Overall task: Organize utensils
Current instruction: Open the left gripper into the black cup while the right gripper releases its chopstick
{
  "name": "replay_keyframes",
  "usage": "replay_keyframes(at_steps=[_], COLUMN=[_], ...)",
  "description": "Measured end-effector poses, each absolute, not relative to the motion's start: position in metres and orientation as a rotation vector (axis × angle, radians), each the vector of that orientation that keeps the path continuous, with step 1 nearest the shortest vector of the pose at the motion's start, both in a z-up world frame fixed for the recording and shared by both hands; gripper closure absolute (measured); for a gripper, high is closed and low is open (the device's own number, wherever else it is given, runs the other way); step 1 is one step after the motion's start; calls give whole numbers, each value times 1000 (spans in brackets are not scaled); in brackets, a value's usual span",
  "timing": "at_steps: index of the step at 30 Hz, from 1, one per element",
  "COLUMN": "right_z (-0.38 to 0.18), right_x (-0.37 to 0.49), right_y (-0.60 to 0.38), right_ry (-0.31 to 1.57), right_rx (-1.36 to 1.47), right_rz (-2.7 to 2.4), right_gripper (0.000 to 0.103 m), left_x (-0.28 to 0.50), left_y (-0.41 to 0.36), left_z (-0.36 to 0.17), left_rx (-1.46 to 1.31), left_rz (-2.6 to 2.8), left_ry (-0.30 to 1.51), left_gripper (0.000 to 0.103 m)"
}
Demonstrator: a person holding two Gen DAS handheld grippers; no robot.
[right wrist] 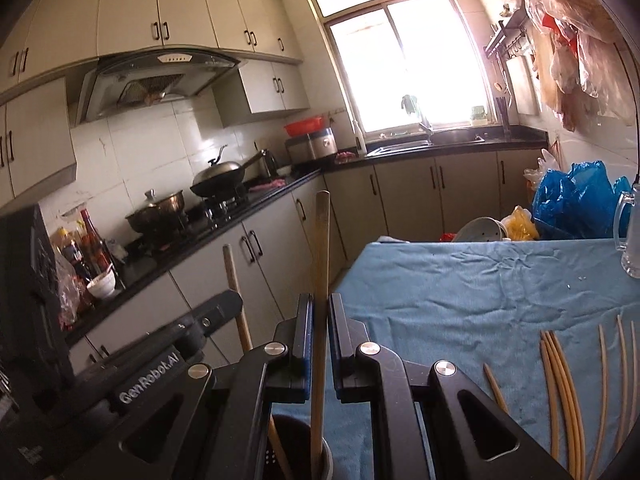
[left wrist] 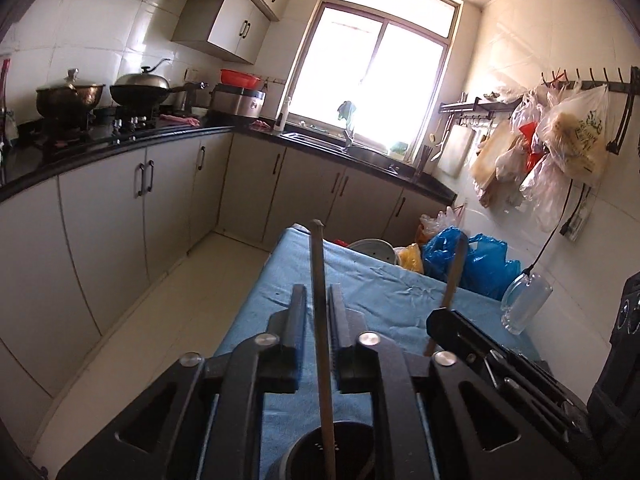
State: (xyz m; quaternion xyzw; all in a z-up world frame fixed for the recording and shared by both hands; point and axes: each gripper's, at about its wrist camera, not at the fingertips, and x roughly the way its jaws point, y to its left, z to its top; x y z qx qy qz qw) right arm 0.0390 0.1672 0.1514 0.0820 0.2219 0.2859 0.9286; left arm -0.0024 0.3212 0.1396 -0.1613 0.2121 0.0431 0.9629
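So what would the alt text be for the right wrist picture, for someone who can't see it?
Black tongs frame an upright wooden chopstick whose lower end sits in a dark holder, beside a second chopstick by the other tongs. More chopsticks lie on a blue cloth in a sunlit kitchen.

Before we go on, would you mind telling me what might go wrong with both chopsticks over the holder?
1. Both claws crowd one small holder; the left claw and right claw sit close together and could knock each other.
2. The left chopstick stands loose between its pads and may topple rather than slide in.
3. The glass mug stands near the table's edge, where a withdrawing claw could catch it.
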Motion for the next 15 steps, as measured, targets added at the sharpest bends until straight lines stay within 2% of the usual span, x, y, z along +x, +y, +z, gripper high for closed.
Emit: replay_keyframes(at_steps=[1,2,3,5,8,12,15], right_z=[152,152,153,157,164,168,166], right_x=[39,39,38,35,29,18,10], right_y=[166,164,162,157,146,120,91], right_ry=[458,463,461,450,434,430,438], right_rx=[170,175,182,193,198,219,224], right_rz=[588,590,587,580,569,541,509], right_gripper=[89,79,68,60,59,49,47], left_x=[-7,-11,-15,-26,-41,-68,-87], left_y=[321,321,322,323,325,313,294], left_z=[142,145,148,154,163,175,185], left_rx=[-317,-312,-311,-309,-313,-314,-316], left_rz=[105,120,131,159,193,194,154], left_ry=[426,418,409,391,390,378,373], left_gripper=[76,67,65,60,59,59,55])
